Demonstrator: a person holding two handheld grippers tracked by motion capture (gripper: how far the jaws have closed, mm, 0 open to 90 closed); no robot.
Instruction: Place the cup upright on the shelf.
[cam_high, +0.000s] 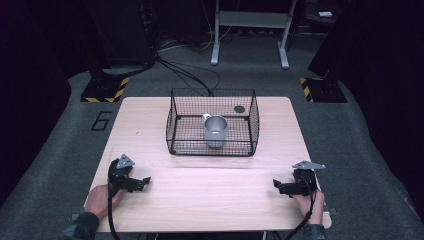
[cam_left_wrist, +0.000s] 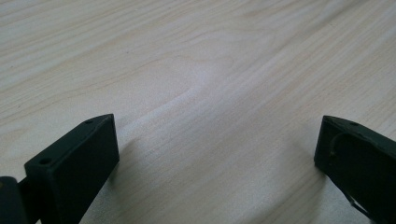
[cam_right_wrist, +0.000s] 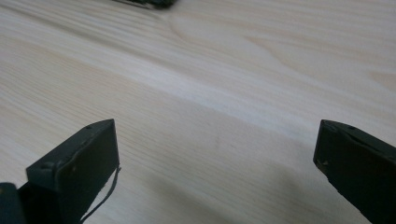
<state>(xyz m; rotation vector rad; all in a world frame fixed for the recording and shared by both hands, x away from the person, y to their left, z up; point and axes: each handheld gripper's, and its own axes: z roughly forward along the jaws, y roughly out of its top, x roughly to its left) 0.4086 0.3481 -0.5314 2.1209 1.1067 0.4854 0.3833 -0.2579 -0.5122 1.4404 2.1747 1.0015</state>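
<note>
A black wire basket (cam_high: 176, 116) stands at the far middle of the light wooden table (cam_high: 210, 195). Inside it a silver metal mug (cam_high: 215, 131) sits upright, handle toward the back left. My left gripper (cam_high: 142, 182) rests on the near left of the table, held by a hand, pointing inward. In its own view my left gripper (cam_left_wrist: 217, 144) is open over bare wood. My right gripper (cam_high: 278, 186) rests at the near right, pointing inward. My right gripper (cam_right_wrist: 217, 147) is also open, with only table between the jaws.
A small dark round mark (cam_high: 239, 108) shows through the basket's back right. Beyond the table lie floor cables (cam_high: 190, 75), a grey stand (cam_high: 250, 30) and two yellow-black striped bases (cam_high: 105, 90). Bare wood lies between the grippers and the basket.
</note>
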